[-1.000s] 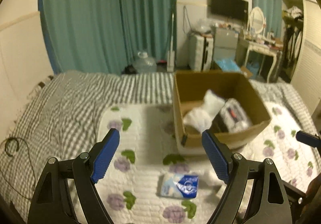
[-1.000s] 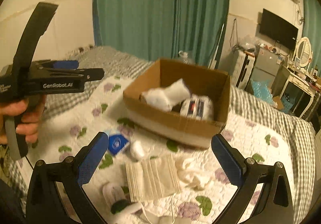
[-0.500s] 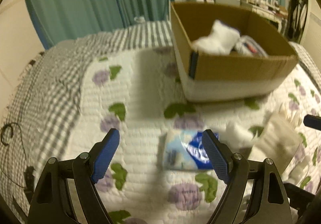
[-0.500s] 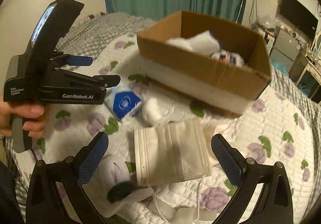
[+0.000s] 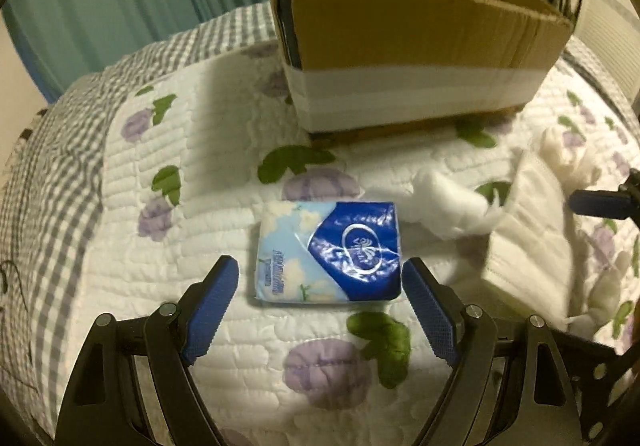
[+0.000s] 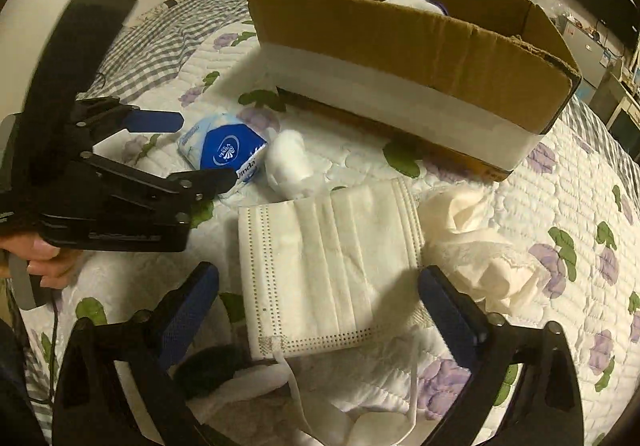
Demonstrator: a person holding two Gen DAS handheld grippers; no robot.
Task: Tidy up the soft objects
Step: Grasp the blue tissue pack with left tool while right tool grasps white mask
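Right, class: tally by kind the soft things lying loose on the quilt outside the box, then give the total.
Blue tissue packet: 1
Cotton wad: 1
White face mask: 1
Crumpled white tissue: 1
Total: 4

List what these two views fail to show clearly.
- Cardboard box contents: both views, the near wall hides all but a white scrap.
- Tissue pack small print: left wrist view, too blurred to read.
- Dark object beside the face mask: right wrist view, partly hidden by the right gripper's fingers.
- Mask's ear loops: cut off by the bottom edge.
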